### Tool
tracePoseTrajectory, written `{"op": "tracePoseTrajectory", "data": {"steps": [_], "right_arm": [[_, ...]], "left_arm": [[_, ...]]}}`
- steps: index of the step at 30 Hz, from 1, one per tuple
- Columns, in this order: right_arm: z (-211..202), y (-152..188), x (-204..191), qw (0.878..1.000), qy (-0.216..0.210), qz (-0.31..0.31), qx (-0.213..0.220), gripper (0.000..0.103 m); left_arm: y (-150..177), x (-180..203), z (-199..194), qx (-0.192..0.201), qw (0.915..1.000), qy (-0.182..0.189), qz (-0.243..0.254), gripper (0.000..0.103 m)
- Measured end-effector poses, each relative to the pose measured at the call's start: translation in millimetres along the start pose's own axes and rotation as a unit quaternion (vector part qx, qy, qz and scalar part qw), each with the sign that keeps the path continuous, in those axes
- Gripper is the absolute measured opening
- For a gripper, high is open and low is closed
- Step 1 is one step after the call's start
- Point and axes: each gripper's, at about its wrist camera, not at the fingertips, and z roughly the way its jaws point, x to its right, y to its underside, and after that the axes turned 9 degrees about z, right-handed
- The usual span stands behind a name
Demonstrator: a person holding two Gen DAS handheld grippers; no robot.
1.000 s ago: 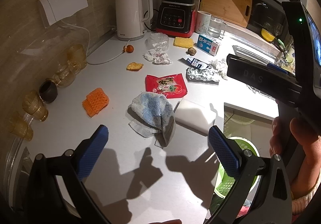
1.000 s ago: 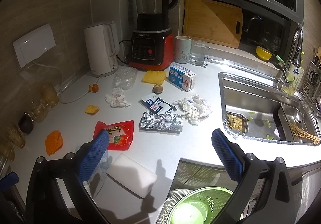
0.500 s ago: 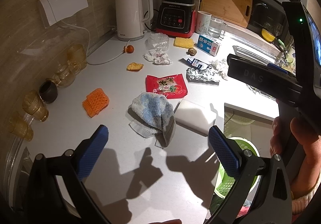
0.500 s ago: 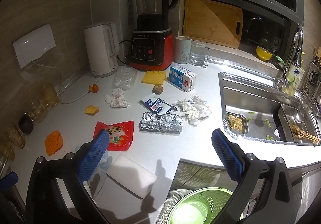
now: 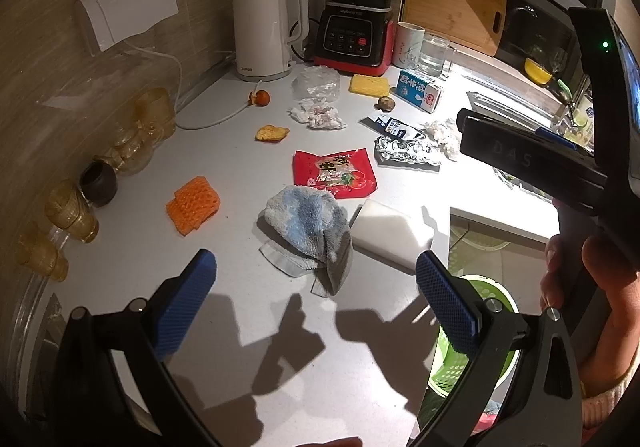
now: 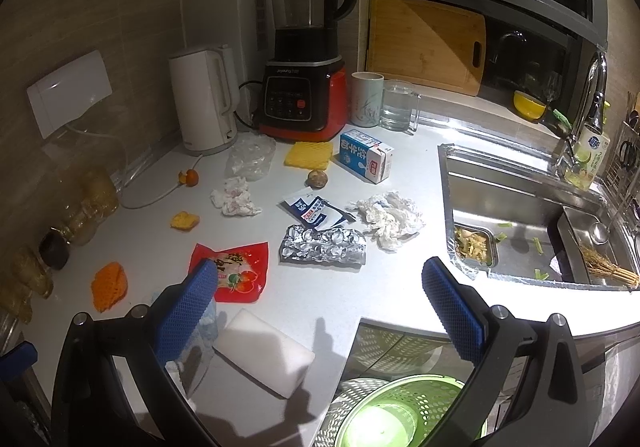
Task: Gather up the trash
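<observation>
Nothing was seen to have moved since the earlier frames. Both the left tongs point(image 5: 316, 295) and right tongs point(image 6: 320, 303) were held released above the littered worktop point(image 6: 312, 299).

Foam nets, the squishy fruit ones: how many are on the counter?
2. An orange foam net lies at the left near the jars. A yellow foam net lies in front of the blender, beside the milk carton.

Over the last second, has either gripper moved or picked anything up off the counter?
No visible change. The left gripper and right gripper hang open and empty above the counter; red wrapper, foil and green bin lie as before.
</observation>
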Motion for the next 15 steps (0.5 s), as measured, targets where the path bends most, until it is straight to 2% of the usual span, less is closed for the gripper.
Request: {"op": "tracePoseTrajectory", "data": {"steps": [10, 15], "right_arm": [[5, 2, 7, 1.0, -0.019, -0.011, -0.001, 0.101], [17, 16, 12, 0.998, -0.052, -0.042, -0.011, 0.101]], "left_arm": [[4, -3, 3, 0.024, 0.9997, 0.005, 0.01, 0.095], [8, -12, 20, 0.021, 0.9997, 0.011, 0.005, 0.095]]}}
